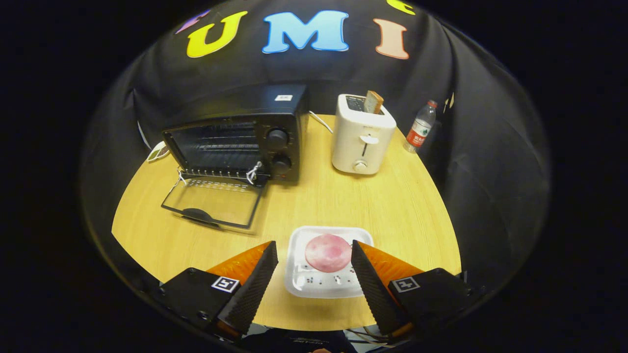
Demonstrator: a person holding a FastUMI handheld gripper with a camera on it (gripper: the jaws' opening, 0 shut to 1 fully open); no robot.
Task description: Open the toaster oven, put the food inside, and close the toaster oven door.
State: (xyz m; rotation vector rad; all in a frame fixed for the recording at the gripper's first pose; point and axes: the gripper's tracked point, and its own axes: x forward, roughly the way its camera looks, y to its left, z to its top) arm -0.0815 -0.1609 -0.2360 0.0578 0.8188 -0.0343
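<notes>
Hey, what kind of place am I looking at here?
Likely a staged kitchen booth: a toaster oven with its door down, a toaster, and a plated slice of meat between the open tool's fingers.

We see a round wooden table (343, 206) with a pale yellow grain filling the middle of the frame, evenly lit from above with soft glare. Behind it, across the upper part of the frame, black cloth (490, 162) hangs in folds as the booth's wall and curves down both sides. A white cord (321, 122) trails over the table's far edge, upper centre.
</notes>
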